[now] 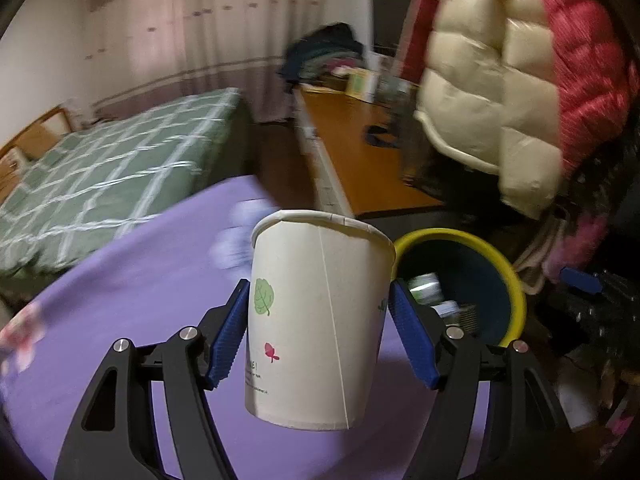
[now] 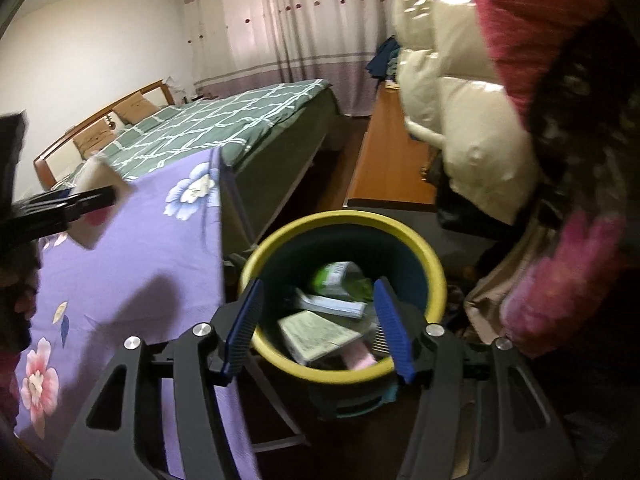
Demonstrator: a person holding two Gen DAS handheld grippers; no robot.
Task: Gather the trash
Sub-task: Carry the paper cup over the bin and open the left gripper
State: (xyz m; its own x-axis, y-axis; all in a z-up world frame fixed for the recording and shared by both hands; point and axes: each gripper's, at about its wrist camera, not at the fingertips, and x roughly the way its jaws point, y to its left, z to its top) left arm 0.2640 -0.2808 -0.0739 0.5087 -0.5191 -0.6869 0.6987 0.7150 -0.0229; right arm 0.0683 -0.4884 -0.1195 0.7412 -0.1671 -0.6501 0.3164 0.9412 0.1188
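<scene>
Leaf-printed white cup (image 1: 316, 320); seemingly yellow-rimmed bin (image 2: 432, 264)

The paper cup (image 1: 316, 320) looks matt white with a printed leaf, pressed between ribbed blue plastic pads (image 1: 230, 336). The table's purple floral cloth (image 2: 132, 264) looks soft and matt. The bin (image 2: 434, 276) has a smooth, slightly glossy yellow plastic rim.

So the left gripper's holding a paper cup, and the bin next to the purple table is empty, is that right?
Not quite. The left gripper does hold the paper cup, but the bin is not empty: the right wrist view shows cartons and wrappers inside it.
</scene>
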